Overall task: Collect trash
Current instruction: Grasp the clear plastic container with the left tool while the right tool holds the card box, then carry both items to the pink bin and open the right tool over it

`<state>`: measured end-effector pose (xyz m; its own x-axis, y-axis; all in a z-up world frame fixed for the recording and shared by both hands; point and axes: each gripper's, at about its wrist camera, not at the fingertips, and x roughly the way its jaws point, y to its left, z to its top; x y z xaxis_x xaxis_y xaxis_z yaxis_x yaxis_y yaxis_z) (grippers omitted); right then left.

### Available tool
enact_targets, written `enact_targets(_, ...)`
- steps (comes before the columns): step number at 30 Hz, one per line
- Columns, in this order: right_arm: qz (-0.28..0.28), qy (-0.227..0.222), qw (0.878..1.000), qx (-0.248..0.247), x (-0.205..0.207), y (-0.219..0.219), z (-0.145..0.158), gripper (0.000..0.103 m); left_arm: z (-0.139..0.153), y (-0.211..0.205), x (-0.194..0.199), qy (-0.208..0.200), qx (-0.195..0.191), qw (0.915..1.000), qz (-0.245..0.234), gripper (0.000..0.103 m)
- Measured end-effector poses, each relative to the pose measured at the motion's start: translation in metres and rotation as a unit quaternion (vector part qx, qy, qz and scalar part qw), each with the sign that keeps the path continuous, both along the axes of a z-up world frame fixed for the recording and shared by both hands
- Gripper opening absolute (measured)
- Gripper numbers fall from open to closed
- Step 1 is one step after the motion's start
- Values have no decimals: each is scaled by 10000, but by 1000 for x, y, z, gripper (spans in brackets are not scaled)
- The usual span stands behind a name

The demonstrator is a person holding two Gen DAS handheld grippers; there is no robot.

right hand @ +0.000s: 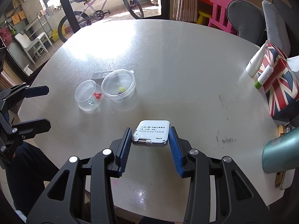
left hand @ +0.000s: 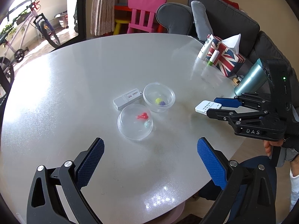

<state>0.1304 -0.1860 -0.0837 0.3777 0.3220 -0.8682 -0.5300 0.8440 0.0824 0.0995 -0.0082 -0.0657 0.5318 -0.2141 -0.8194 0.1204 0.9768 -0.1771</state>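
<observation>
The round grey table (right hand: 168,59) fills both views, with a flag-printed tissue box (right hand: 280,85) and a teal bottle (right hand: 278,151) at its right edge. Near the middle stand two clear plastic tubs (left hand: 158,97) with small coloured bits inside, touching a long white stick-shaped device (left hand: 128,98).

The right gripper (right hand: 150,136) holds a small white card-like device (right hand: 151,133) by its two long sides, its printed face up and its long axis running away from the wrist; it looks lifted just clear of the table.

The left gripper (left hand: 150,160) stands wide with nothing between its fingers. The tubs and the stick lie straight ahead of it, nearer to it than to the right gripper, so I judge the next pick falls to the left hand.
</observation>
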Motion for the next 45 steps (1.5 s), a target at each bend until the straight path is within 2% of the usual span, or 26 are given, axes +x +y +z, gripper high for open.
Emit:
enact_targets(20,-31,-54,9999,152,2,-12,9,40,-33,1,45,286,288,9991,142,95)
enact_targets(22,-30,-56,9999,154,2,-12,9,40,-36,0,47,309,317,9989,134,89)
enact_targets(23,-26,-60,9999,158,2,-12,10,40,-37,1,48,339,335,9988,132,78)
enact_targets(24,-21,-65,9998,161,2,-12,10,40,-39,0,49,366,359,9986,131,71)
enact_targets(25,-17,-71,9998,166,2,-12,10,40,-40,0,50,393,357,9985,116,69)
enact_targets(27,-8,-83,9998,176,1,-12,11,40,-42,-1,50,425,390,9983,83,54)
enact_targets(36,56,-132,9997,192,-3,-7,15,40,-39,1,43,368,292,9989,39,53)
enact_targets(45,201,-186,9994,231,-15,2,22,40,-15,0,17,159,275,9995,-28,53)
